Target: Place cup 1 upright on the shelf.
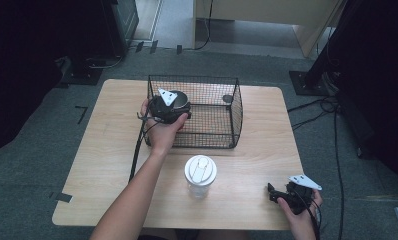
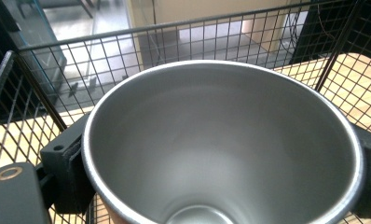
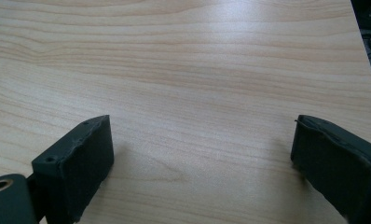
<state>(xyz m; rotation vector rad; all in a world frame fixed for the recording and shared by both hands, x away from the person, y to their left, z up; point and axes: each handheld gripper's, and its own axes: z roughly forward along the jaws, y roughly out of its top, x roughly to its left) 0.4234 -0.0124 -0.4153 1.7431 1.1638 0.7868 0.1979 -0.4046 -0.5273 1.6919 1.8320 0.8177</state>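
A steel cup (image 2: 221,140), open side toward the camera and empty, is clamped between the black pads (image 2: 69,177) of my left gripper (image 2: 221,172). In the high view that left gripper (image 1: 181,106) holds the cup (image 1: 183,100) at the left end of a black wire basket (image 1: 235,107), with mesh walls around it. My right gripper (image 1: 273,194) rests low over the table's near right corner. Its jaws stand apart over bare wood with nothing between them, as the right gripper view (image 3: 202,158) shows.
A clear cup with a white lid (image 1: 200,172) stands near the front middle of the wooden table (image 1: 112,130). A small dark round object (image 1: 227,98) lies at the basket's far right. Cables and dark stands surround the table on the floor.
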